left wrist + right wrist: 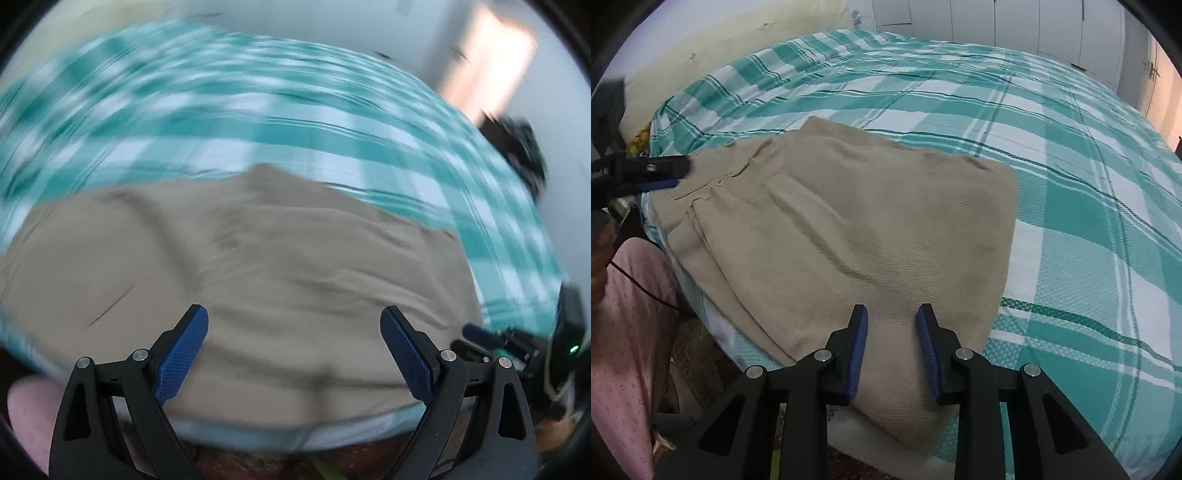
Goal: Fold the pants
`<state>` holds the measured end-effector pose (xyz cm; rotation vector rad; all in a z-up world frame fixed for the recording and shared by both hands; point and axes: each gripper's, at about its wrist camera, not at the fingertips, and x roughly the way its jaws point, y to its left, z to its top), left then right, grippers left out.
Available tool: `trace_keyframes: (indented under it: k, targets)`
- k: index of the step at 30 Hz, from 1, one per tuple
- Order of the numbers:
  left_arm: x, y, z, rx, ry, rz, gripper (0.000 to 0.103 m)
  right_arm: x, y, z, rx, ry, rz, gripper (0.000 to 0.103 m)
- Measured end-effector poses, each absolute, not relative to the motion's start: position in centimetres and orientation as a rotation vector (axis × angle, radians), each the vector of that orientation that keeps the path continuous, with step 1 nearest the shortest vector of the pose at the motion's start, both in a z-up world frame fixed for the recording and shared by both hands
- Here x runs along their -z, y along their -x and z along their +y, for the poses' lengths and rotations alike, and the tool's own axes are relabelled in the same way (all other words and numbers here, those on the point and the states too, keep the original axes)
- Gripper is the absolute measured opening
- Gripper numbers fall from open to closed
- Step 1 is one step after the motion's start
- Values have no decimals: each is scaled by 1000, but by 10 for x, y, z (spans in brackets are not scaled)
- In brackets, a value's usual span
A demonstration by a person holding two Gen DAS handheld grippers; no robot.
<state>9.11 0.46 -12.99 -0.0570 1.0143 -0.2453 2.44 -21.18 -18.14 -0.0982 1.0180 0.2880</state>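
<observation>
The beige pants (849, 229) lie folded on the bed near its front edge; they fill the lower half of the blurred left wrist view (240, 266). My left gripper (293, 317) is wide open over the pants, holding nothing; from the right wrist view it shows at the far left (676, 173) by the waistband end. My right gripper (892, 314) is part open, its jaws on either side of a raised fold of the pants at the near end. The fabric does not look clamped.
The bed carries a teal and white checked sheet (1052, 155). A cream pillow (720, 40) lies at the back left. A pink-clothed leg (631, 332) stands at the left of the bed. White cupboards (1015, 26) line the far wall.
</observation>
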Motion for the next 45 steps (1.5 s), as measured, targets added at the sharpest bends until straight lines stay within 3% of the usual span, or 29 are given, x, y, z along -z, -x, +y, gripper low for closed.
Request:
trace_keyframes:
  k: [3,6,11,14,18,20,24,33,36,45]
  targets:
    - [153,-103,-25,218,-56,1031,95,187,-25,-218,-300,111,1000,29]
    - [184,-104,-11,160,-15,1150,88,190,-21,-218,-298,103,990,29]
    - [185,-93,3,195,-13,1118,88,181,-27,-215,-287,93,1033,29]
    - [187,-92,3,194,-1,1110,88,145,-39,-209,-253,79,1021,29]
    - [190,-91,-1,194,-18,1092,88,113,-64,-196,-268,90,959,40]
    - [190,-91,0,196,-13,1093,88,125,-77,-195,-260,97,978,40]
    - [193,-89,-2,210,-42,1083,88,198,-103,-207,-207,24,1181,40]
    - [194,-89,0,217,-24,1075,89,138,-49,-202,-214,26,998,40]
    - [194,-89,-1,220,-25,1074,90,172,-39,-209,-211,-2,1108,40]
    - [175,-77,15,225,76,983,90,186,-29,-213,-195,-7,1039,40]
